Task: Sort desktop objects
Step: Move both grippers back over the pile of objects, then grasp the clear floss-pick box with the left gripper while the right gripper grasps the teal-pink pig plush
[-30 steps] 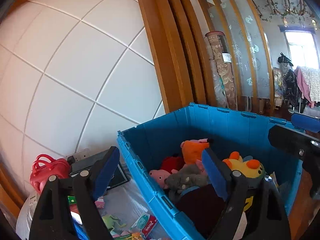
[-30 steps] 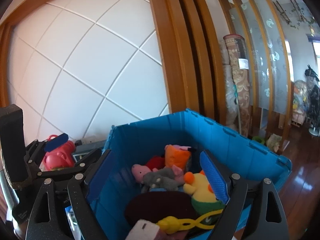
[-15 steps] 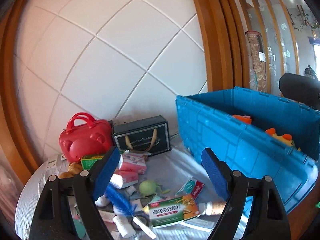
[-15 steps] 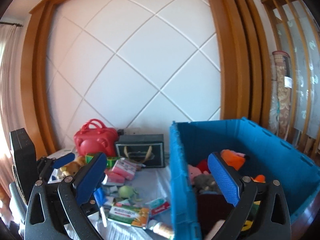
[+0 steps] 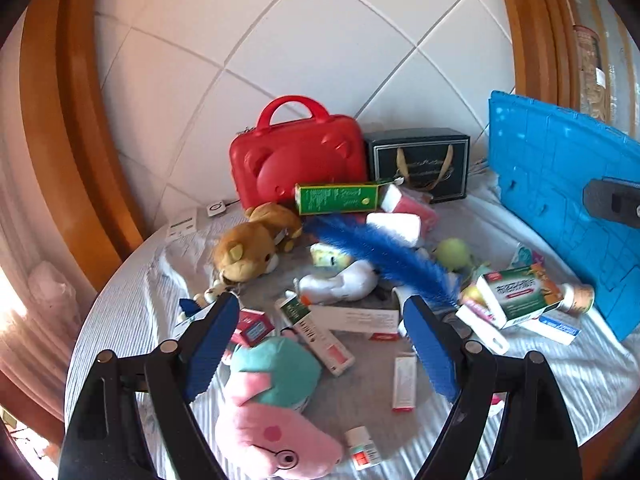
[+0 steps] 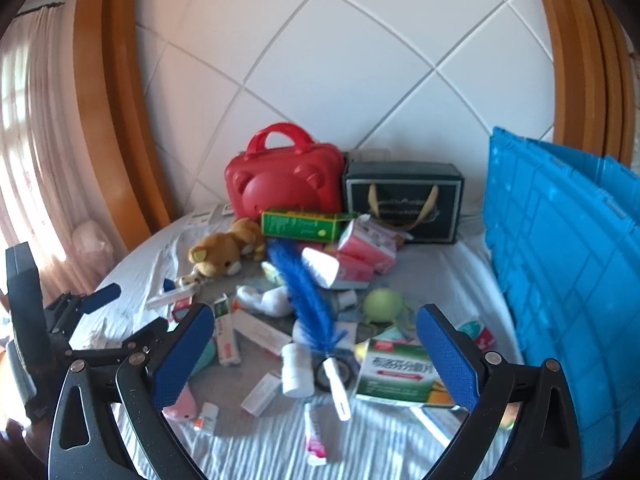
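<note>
1. The left gripper (image 5: 320, 334) hangs over the cluttered table (image 5: 120, 320) with its jaws wide and nothing between the blue pads (image 5: 208, 344); only loose items on the cloth show through the gap.
2. The right gripper (image 6: 316, 354) is also spread wide and empty, and in its own view it frames the lower centre of the pile.
3. The things to sort lie in a heap across the middle of both views: a brown plush lion (image 5: 248, 246) at centre left, a green box (image 5: 338, 199) above centre leaning at the red case (image 5: 298, 156), and a pink-and-teal plush (image 5: 276, 408) at lower centre of the left view.
4. The blue crate (image 6: 560, 272) stands along the right edge of both frames, well apart from the left jaws and nearer the right ones.
5. A blue feather brush (image 6: 304, 300) runs with its long axis from upper left down to lower right in the right view, its white handle (image 6: 336, 384) ending low between the right pads.
6. Judged from this, the right hand is nearer the brush and its handle; the jaws straddle it roughly across its length, so a downward reach would probably close across the handle.
7. The pink-and-teal plush lies just below the left jaws and looks the closer pick for that hand.
</note>
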### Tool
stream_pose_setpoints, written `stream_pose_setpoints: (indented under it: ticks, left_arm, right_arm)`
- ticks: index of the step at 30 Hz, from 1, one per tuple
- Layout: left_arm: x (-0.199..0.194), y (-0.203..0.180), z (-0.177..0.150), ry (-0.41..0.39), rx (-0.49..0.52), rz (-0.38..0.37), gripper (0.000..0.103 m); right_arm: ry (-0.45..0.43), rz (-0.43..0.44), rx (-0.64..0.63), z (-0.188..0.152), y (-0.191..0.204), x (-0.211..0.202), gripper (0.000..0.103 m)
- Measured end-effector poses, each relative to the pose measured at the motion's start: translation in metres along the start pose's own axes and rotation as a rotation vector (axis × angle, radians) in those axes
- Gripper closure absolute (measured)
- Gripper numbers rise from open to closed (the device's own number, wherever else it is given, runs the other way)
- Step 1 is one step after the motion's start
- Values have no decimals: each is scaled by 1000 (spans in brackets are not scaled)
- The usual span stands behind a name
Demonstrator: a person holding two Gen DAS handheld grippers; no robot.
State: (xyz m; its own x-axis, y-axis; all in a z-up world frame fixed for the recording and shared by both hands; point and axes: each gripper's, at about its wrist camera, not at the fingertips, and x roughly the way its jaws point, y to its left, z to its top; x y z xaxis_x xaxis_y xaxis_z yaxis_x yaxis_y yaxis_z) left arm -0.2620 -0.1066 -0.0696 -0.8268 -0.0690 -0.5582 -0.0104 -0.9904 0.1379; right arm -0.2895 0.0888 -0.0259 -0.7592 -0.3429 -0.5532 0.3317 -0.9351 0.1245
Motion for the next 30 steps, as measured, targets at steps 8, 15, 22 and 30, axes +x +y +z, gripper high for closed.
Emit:
stream_pose_setpoints:
  ticks: [8, 15, 22, 30]
  left_arm:
    - [33, 24, -46, 121, -17, 23, 19]
    - [38, 42, -70, 164, -49, 42, 19]
    - [43, 93, -85, 192, -80, 162, 19]
    - [46, 155, -115, 247, -163, 274, 19]
  right_arm:
    - [187, 64, -53, -48, 39, 74, 0]
    - [308, 166, -52, -62, 66, 121, 1]
    - [381, 272, -94, -71, 122, 156, 1]
    - [475, 327, -74, -79, 164, 193, 1]
